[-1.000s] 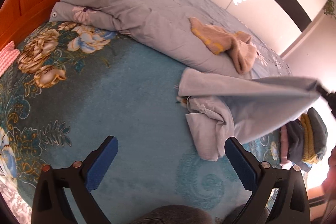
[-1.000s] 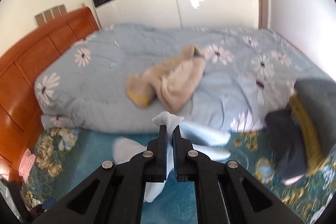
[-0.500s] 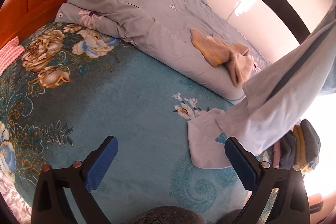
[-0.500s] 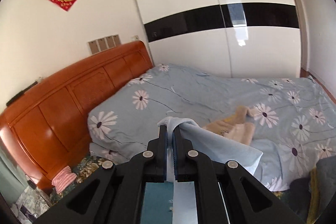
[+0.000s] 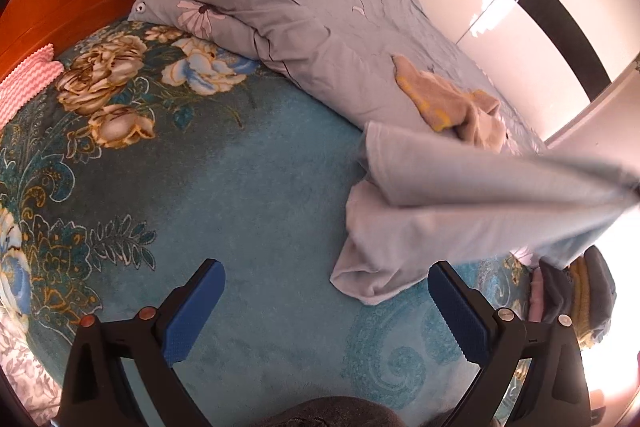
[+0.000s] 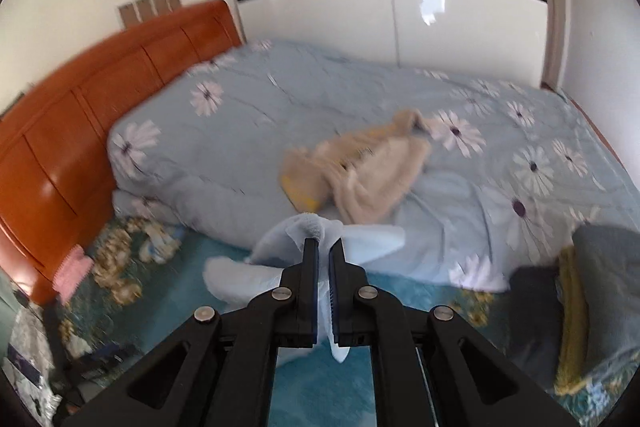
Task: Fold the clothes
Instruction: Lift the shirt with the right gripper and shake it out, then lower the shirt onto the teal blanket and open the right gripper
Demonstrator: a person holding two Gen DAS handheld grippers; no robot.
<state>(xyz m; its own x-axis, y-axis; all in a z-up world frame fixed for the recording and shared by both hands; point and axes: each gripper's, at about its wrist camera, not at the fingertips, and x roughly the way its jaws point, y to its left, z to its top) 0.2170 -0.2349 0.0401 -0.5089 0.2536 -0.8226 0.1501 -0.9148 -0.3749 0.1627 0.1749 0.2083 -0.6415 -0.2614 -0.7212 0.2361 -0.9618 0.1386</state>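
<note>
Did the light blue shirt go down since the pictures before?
Yes. The light blue shirt dropped back toward the teal blanket; half a second ago it hung high, beside the tan garment.

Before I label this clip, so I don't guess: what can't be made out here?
- Left wrist view: the right gripper's hold on the light blue garment, cut off by the right edge and glare.
- Left wrist view: the folded pile, part hidden by the garment.
- Right wrist view: the tan garment, motion-blurred.

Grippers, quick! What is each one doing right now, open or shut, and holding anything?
Left gripper: open, holding nothing, above the teal blanket.
Right gripper: shut on the light blue garment.
</note>
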